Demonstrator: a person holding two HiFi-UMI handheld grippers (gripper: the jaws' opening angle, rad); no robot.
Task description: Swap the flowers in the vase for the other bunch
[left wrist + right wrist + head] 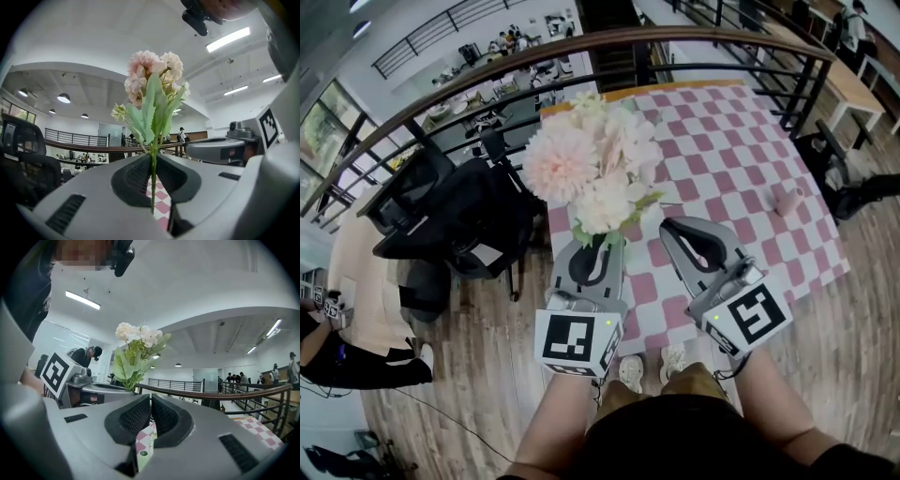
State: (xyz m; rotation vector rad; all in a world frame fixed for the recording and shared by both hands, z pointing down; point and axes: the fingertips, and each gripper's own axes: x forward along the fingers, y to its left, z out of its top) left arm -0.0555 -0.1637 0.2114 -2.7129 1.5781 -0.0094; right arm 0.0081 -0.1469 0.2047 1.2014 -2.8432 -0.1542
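Note:
My left gripper (600,246) (153,165) points level and is shut on the thin green stem of a bunch of pink and white flowers (592,161) (152,89). The bunch stands upright above the jaws, over the near left corner of the pink-checked table (741,150). My right gripper (671,226) (150,411) is level beside it on the right, with its jaws shut and nothing between the pads. In the right gripper view the flowers (137,350) and the left gripper (89,386) show at the left. No vase is clearly in view; the bunch hides the table beneath it.
A small pale pink object (789,201) lies on the table's right side. A curved dark railing (581,47) runs behind the table. Black office chairs (455,216) stand on the wooden floor to the left. The person's shoes (652,367) are at the table's near edge.

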